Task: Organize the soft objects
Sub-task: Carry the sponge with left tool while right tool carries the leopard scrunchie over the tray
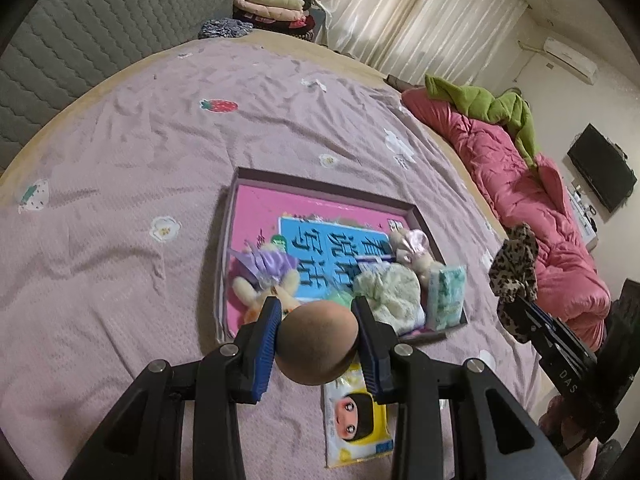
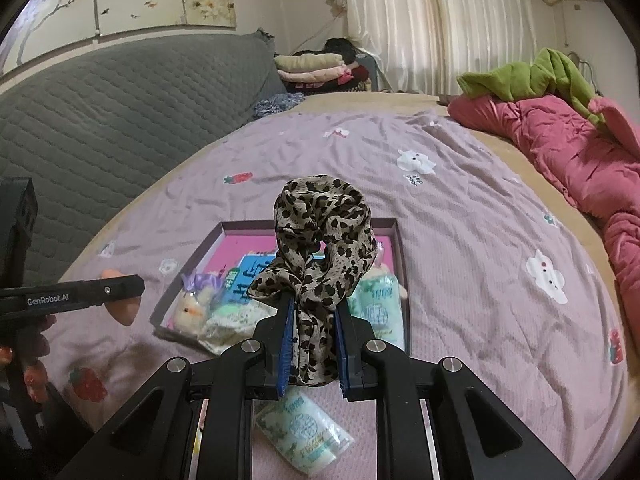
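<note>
While both grippers hang above the bed with their loads, the shallow box on the lilac bedspread serves as the landmark. Nearest its left front corner, the left gripper has its jaws clamped on a brown egg-shaped sponge; over its right half, the right gripper has its jaws pinched tight on a leopard-print scrunchie. Already in the box lie a plush chick, a fluffy pale-green pouch and a tissue pack. A good placement would likely bring each load low over the bare pink floor toward the box's far wall before the jaws part, so nothing rolls out. In front of the box lie a wipes pack with a cartoon face and another tissue pack. "GenRobot.AI" reads on the left gripper's side, "DAS" on the right's; large Chinese characters on the box's blue panel show.
</note>
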Demonstrator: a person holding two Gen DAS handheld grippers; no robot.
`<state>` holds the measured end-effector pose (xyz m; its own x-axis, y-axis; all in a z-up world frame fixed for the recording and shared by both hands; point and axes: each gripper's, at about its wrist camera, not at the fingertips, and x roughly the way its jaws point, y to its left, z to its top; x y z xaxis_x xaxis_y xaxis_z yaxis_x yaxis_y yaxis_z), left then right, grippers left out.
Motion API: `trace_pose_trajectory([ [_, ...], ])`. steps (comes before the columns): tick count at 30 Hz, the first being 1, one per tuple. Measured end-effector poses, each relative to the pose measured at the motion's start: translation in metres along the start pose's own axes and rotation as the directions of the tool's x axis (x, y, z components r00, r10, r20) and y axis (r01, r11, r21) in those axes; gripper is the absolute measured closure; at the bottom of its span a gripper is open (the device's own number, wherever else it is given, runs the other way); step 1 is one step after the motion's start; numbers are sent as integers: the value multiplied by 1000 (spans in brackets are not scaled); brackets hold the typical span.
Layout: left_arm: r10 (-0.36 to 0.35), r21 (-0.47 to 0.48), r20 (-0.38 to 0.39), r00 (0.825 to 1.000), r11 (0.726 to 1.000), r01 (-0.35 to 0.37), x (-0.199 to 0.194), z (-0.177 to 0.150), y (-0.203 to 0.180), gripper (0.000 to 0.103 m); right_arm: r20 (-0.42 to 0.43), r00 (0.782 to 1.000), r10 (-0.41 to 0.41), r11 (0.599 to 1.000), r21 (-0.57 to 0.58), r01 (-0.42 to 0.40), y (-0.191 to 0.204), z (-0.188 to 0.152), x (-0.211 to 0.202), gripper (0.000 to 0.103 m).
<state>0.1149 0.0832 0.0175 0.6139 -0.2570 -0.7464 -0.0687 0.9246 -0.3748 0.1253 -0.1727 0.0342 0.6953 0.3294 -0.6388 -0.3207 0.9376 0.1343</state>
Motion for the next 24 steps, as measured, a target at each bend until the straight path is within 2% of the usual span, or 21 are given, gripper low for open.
trace_pose_trajectory([
  [15,23,-40,36,999,999,-21,10,41,27,66,6,1000,3,1000,-4,-3,1,16,19,85],
  [24,56,-21,-30,998,998,-56,35,25,33,66,5,1000,8,1000,-8,-8,1,17,24,85],
])
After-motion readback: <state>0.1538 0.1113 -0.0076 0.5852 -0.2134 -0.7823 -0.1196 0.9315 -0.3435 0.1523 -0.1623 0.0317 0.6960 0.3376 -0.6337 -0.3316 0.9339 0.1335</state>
